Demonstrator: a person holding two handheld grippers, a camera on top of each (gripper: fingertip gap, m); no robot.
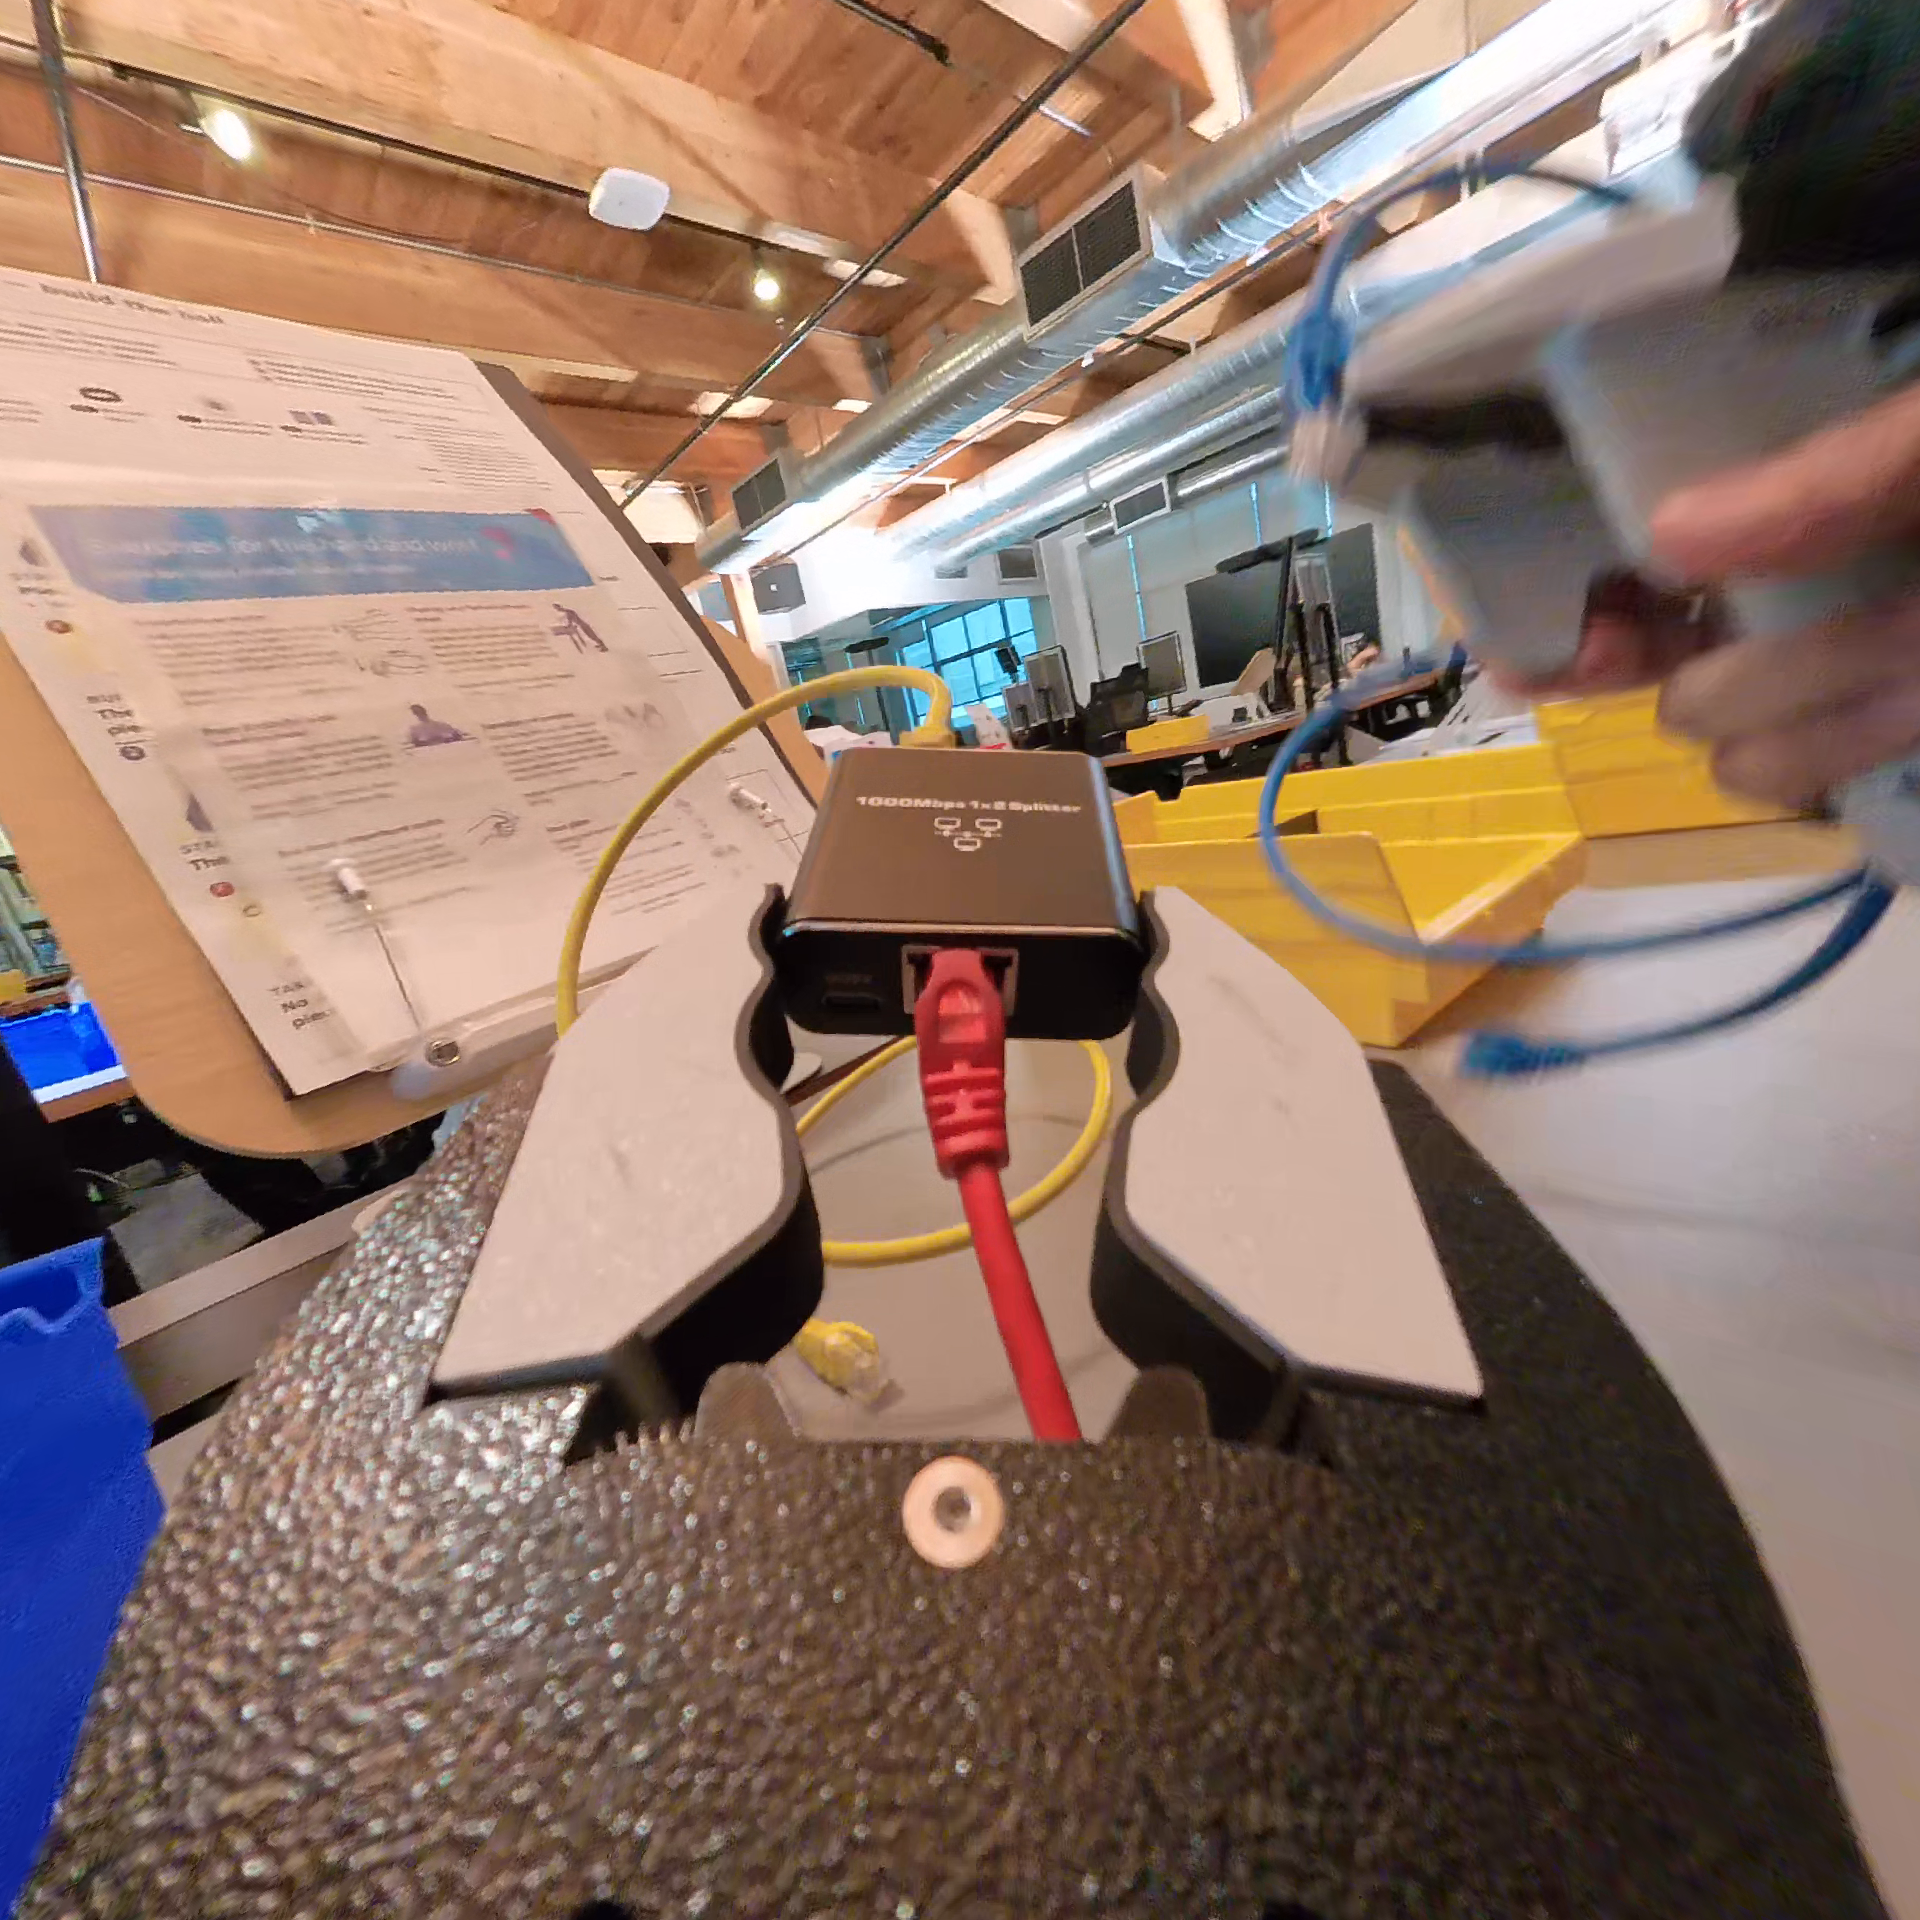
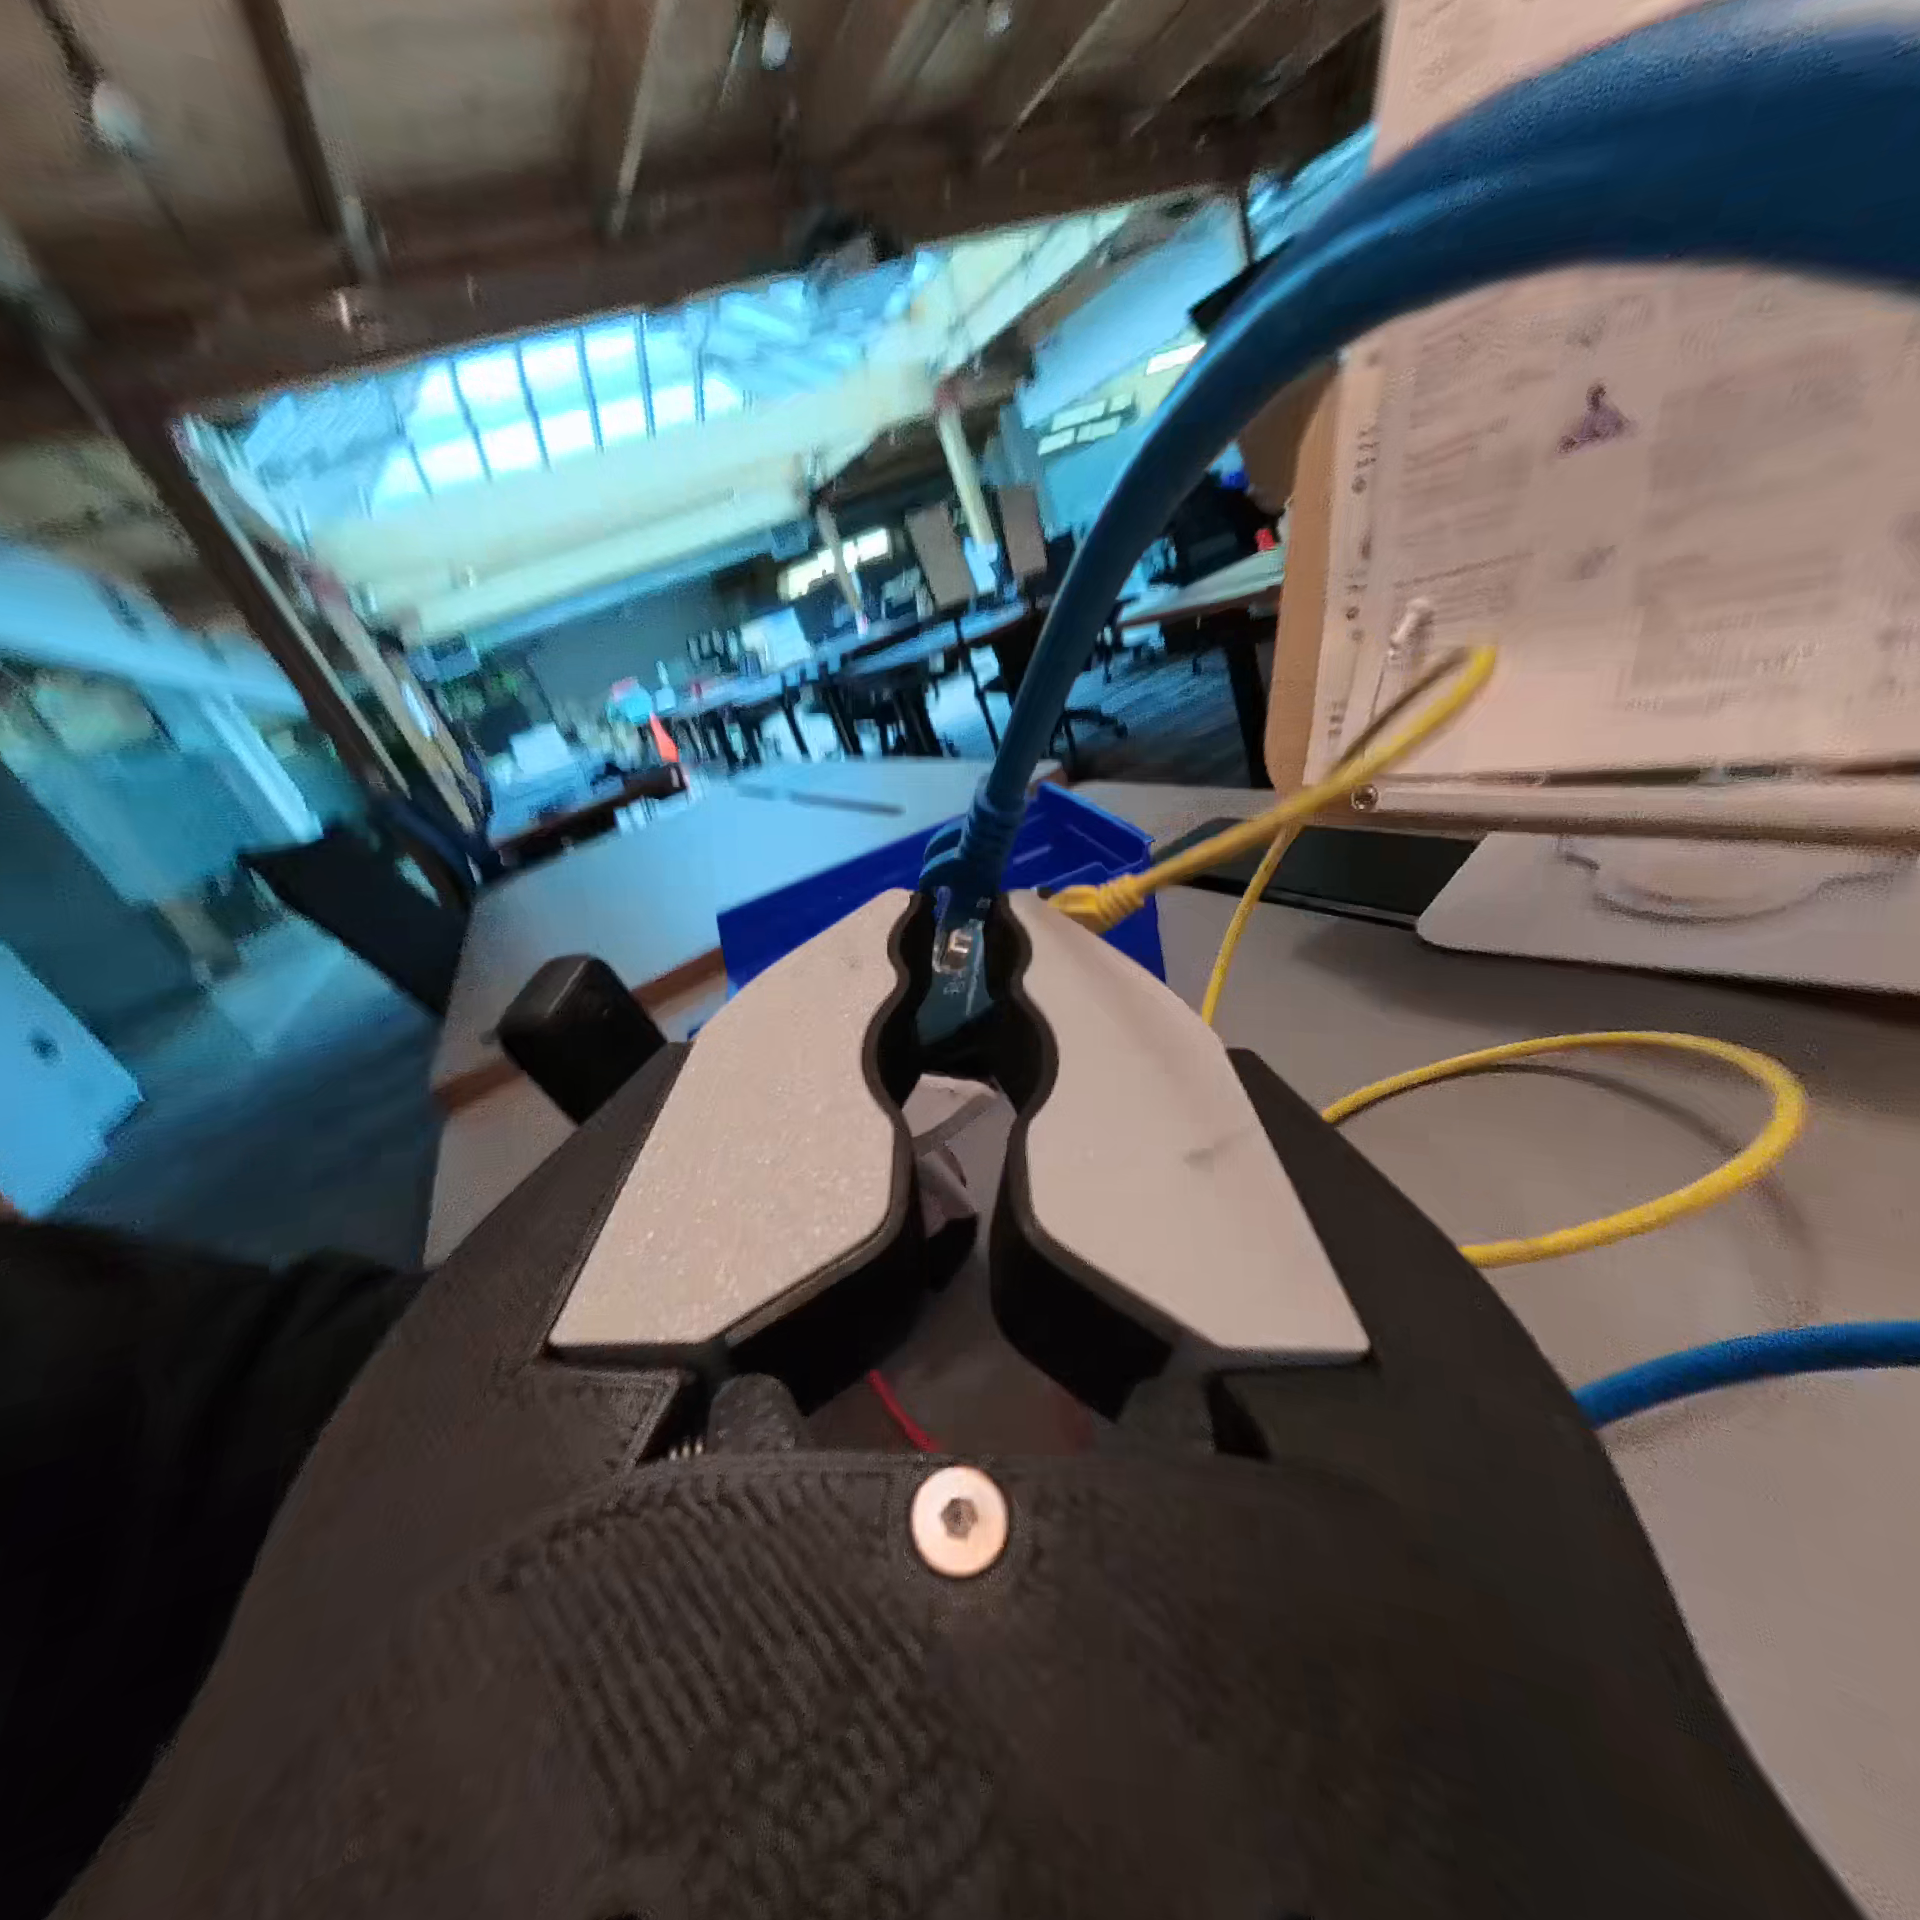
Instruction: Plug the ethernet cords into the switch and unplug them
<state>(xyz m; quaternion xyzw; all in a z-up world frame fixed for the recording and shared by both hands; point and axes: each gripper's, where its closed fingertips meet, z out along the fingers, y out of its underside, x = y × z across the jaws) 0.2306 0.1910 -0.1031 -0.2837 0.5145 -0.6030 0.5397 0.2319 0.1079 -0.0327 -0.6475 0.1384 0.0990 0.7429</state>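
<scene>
Switch point(image 1: 961, 894): small black box, clamped by its two sides between the fingertips of left gripper point(image 1: 958, 940), held off the table point(image 1: 1662, 1195) with the port face toward the camera. Rigid, light by the look of it, smooth-sided, so liable to slip or twist under a plug's push; best held low on the flanks, as now, ports left free.

Right gripper point(image 2: 956, 961): closed on the connector of the blue cord, seen blurred at upper right of the left wrist view, well apart from the switch.

Blue cord point(image 2: 1049, 623): arches up from the jaws and trails down to the table; free end lying loose there. Soft, springy, prone to tug the plug off line. Hold on the boot, latch tab kept clear.

Yellow cord point(image 1: 623, 862): thin loop, one end at the switch's far side, seemingly plugged in, other connector loose on the table.

Red cord point(image 1: 961, 1049): seated in the near port, running back between the left fingers. Latch brittle; press before pulling.

Yellow bins point(image 1: 1403, 894) and instruction board point(image 1: 343, 665): behind, untouched.
</scene>
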